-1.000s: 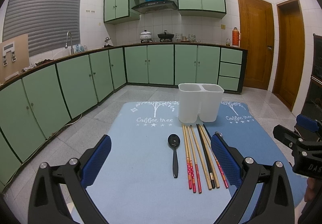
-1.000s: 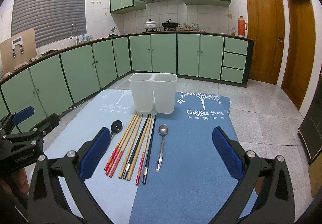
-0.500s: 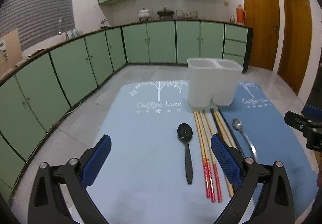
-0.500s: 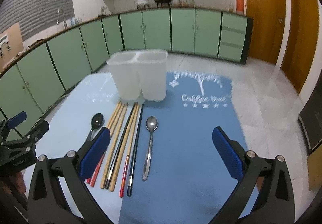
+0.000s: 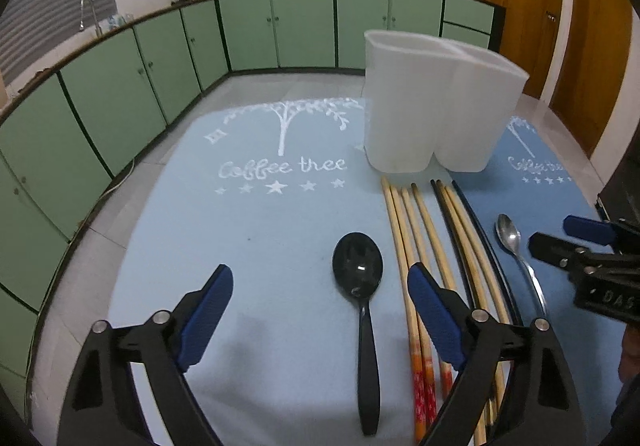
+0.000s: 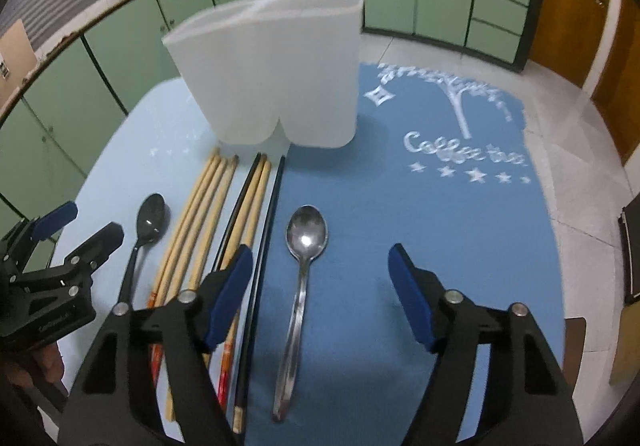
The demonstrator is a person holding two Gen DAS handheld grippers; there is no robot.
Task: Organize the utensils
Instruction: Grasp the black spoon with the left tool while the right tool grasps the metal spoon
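— Through the left wrist camera, what do you have?

— Your left gripper point(image 5: 320, 302) hangs low over the light blue mat point(image 5: 256, 213), jaws spread wide and empty, and the black spoon point(image 5: 360, 286) lies between its fingers. A second ago you were higher and farther back; you have dropped in close, so I judge the spoon is your first pick. The chopsticks point(image 5: 424, 238) lie in a row just beside it, one finger over them (mind you don't snag one). The white two-compartment holder point(image 5: 432, 109) stands upright beyond their tips, apparently with nothing in it yet.

— And from the right wrist?

— Your right gripper point(image 6: 320, 286) has likewise come down, jaws open, holding nothing, straddling the metal spoon point(image 6: 300, 286) on the darker blue mat point(image 6: 440, 205). The holder point(image 6: 272, 73) looms nearer than before, slightly blurred. The left gripper point(image 6: 60, 246) shows at the edge by the black spoon point(image 6: 148, 226). Both hands look set to grasp; nothing is sorted yet.
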